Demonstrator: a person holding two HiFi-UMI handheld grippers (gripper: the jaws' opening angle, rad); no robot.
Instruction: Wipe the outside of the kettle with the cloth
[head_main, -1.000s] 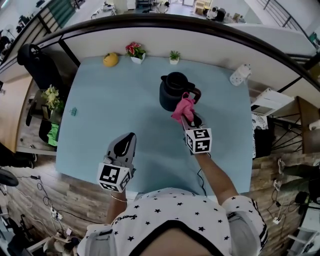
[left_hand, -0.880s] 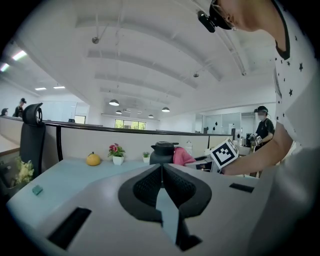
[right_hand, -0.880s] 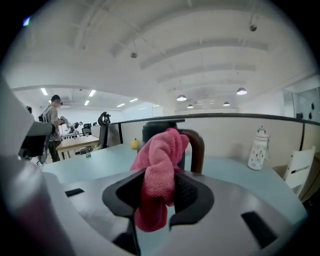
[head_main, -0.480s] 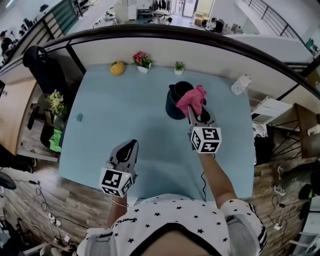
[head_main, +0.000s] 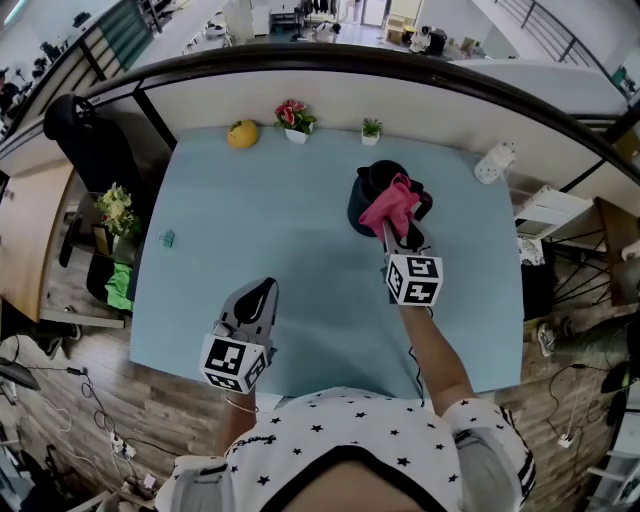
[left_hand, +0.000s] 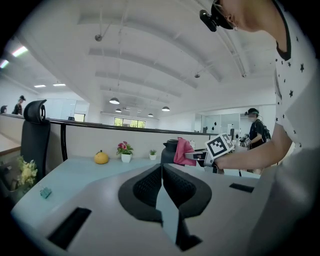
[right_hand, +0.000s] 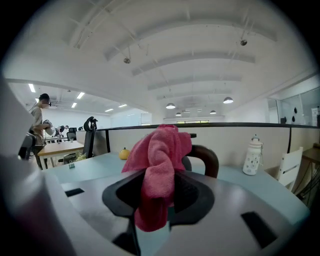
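Grey-bodied, the left gripper (head_main: 257, 300) hangs over the near part of the blue surface (head_main: 230, 220), jaws together on nothing; farther out, the right gripper (head_main: 396, 233) has its jaws clamped on the pink cloth (head_main: 388, 205), held at the black kettle (head_main: 364, 208), near its top; wiping looks under way, and the next stroke calls for dragging cloth round the wall; kettle contents are hidden; beyond, a white pot (head_main: 299, 127) holds flowers.
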